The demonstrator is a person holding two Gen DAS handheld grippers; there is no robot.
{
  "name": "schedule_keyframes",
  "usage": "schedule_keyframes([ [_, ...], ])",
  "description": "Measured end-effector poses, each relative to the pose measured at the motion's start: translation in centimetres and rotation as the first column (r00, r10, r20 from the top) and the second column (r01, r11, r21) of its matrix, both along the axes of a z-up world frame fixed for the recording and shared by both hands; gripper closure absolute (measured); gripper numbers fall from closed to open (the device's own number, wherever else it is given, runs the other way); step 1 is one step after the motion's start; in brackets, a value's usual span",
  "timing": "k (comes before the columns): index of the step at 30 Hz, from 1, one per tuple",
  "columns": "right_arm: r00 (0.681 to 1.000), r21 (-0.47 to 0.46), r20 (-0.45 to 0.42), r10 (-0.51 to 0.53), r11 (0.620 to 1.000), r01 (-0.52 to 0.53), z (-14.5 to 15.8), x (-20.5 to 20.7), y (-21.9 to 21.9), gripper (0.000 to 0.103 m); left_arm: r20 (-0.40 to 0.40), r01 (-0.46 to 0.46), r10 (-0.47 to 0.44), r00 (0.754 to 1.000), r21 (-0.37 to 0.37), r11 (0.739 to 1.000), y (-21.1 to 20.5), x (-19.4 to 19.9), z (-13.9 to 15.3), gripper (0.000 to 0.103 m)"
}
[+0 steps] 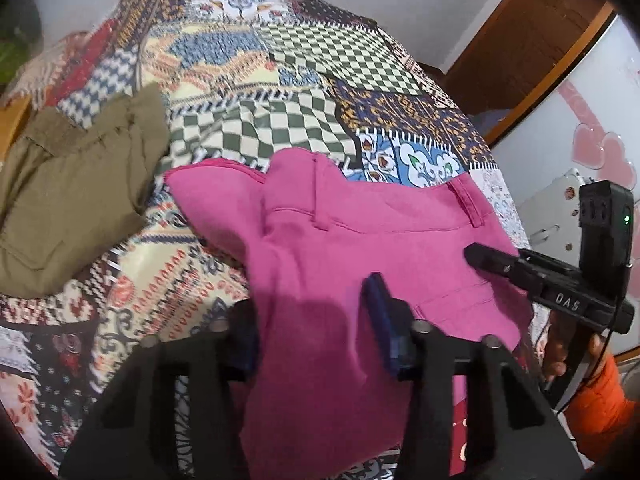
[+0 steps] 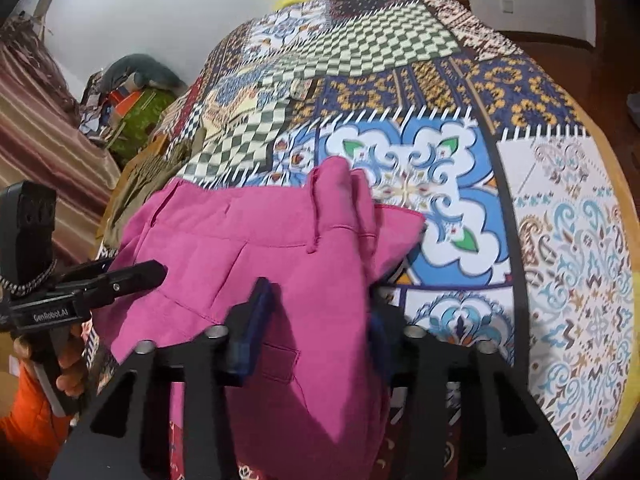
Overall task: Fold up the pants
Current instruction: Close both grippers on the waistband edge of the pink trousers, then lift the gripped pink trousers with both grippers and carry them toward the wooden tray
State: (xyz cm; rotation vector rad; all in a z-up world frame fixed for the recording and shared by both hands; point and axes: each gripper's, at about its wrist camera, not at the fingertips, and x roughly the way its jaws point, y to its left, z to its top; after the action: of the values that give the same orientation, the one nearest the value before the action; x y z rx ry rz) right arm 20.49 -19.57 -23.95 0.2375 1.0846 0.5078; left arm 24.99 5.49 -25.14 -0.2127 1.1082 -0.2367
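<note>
Pink pants (image 1: pixel 360 240) lie on the patterned bedspread (image 1: pixel 256 80), waistband away from me, and hang over the near edge. My left gripper (image 1: pixel 316 320) has pink cloth bunched between its two blue pads, which stand apart. My right gripper (image 2: pixel 316 316) holds a thick fold of the same pants (image 2: pixel 260 240) between its blue pads. In the left wrist view the right gripper (image 1: pixel 480 260) shows side-on at the pants' right edge. In the right wrist view the left gripper (image 2: pixel 144 272) shows at the pants' left edge.
Folded olive-green pants (image 1: pixel 76 196) lie on the bed to the left of the pink ones. A wooden door frame (image 1: pixel 520 52) and a white cabinet with pink hearts (image 1: pixel 592 148) stand at the right. Clutter (image 2: pixel 132 100) is piled by the wall at the left.
</note>
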Motion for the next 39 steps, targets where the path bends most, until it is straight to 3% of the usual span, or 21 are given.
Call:
schedule_keyframes([
  [1, 1.0, 0.003, 0.007, -0.004, 1.0, 0.004, 0.2, 0.0, -0.2, 0.08, 0.009, 0.0, 0.0, 1.0, 0.008, 1.0, 0.0, -0.1, 0.2, 0.074],
  [7, 0.998, 0.033, 0.055, -0.008, 0.999, 0.006, 2.0, -0.4, -0.3, 0.088, 0.064, 0.022, -0.025, 0.998, 0.043, 0.999, -0.6, -1.1, 2.3, 0.082],
  [16, 0.987, 0.041, 0.162, 0.011, 0.999, -0.018, 6.1, -2.3, 0.1, 0.089, 0.162, 0.005, -0.014, 0.987, 0.054, 0.999, -0.7, -3.5, 6.8, 0.083],
  [25, 0.965, 0.06, 0.26, 0.036, 0.997, -0.053, 10.4, -4.1, 1.8, 0.089, 0.277, -0.041, 0.016, 0.961, 0.084, 0.996, 0.4, -7.3, 11.8, 0.083],
  [39, 0.922, 0.079, 0.364, 0.134, 0.982, -0.174, 14.8, -4.4, 8.5, 0.089, 0.38, -0.176, 0.134, 0.915, 0.077, 0.981, 7.6, -11.4, 17.0, 0.082],
])
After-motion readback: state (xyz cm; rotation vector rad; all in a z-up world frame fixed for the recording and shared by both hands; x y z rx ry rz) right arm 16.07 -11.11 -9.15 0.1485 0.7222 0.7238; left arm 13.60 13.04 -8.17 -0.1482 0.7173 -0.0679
